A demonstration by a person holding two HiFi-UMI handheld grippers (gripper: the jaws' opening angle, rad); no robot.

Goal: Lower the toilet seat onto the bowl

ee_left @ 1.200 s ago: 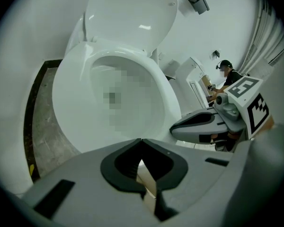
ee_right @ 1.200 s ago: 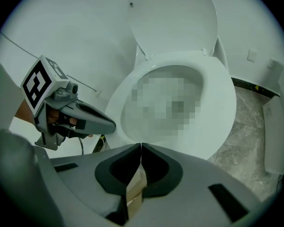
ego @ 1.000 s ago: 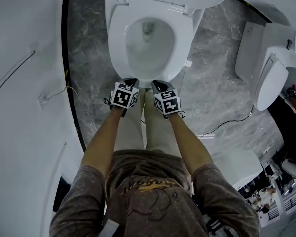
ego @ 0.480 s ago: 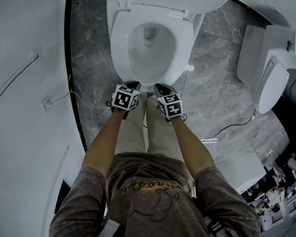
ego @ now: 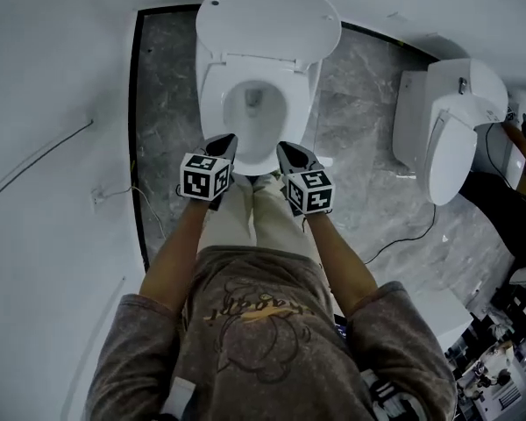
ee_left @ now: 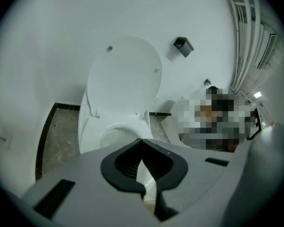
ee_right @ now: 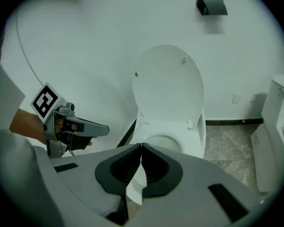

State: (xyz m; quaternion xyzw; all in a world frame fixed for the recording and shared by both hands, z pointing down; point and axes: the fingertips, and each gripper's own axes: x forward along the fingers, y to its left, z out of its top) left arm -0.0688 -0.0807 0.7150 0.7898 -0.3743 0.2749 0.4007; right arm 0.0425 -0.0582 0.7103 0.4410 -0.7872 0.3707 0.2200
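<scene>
Toilet seat [ego: 212, 103] is looking flat on the bowl [ego: 272, 123] already; only the lid [ego: 267, 16] is standing upright against the wall. Left gripper [ego: 225, 140] and right gripper [ego: 287, 150] are hanging side by side near the toilet's front rim, clear of it and touching nothing. Both sets of fingers [ee_left: 120, 162] are sitting closed, tips meeting, nothing between them; both gripper views are showing just the toilet beyond the tips. So I'm reading the lowering step as done, with the person standing off rather than mid-contact. Caveat: seat and rim are both white, so I'm judging seat-down from the solid lid showing its two bumpers with no ring in front of it. If the lid is what's meant to go down, the next move is calling for a reach to its top edge, a closed tip hooking behind it, then tipping it forward and easing it down, not dropping it
</scene>
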